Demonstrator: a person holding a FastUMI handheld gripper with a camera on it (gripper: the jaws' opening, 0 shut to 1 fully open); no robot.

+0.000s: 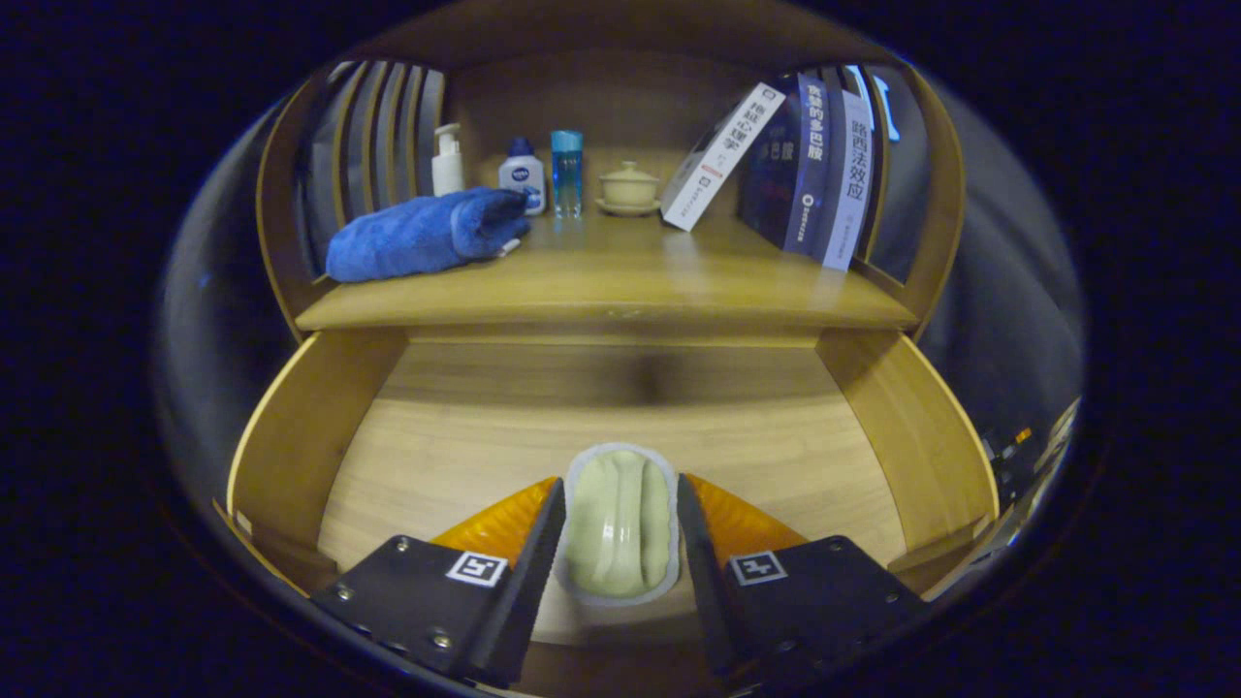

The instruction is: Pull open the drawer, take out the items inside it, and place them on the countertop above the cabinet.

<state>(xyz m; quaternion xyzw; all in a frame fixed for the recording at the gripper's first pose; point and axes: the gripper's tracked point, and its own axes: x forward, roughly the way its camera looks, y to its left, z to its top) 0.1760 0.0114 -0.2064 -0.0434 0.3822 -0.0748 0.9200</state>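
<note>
The wooden drawer is pulled out below the countertop. A pale green bar in a white-rimmed clear wrapper sits over the front part of the drawer floor, lengthwise between my fingers. My gripper is closed in on it, and both fingers touch its long sides. I cannot tell whether the bar still rests on the drawer floor or is slightly lifted. The drawer floor beyond the bar is bare wood.
On the countertop a rolled blue towel lies at the left. Behind it stand a white pump bottle, a small white bottle and a blue bottle. A lidded cup and leaning books stand to the right.
</note>
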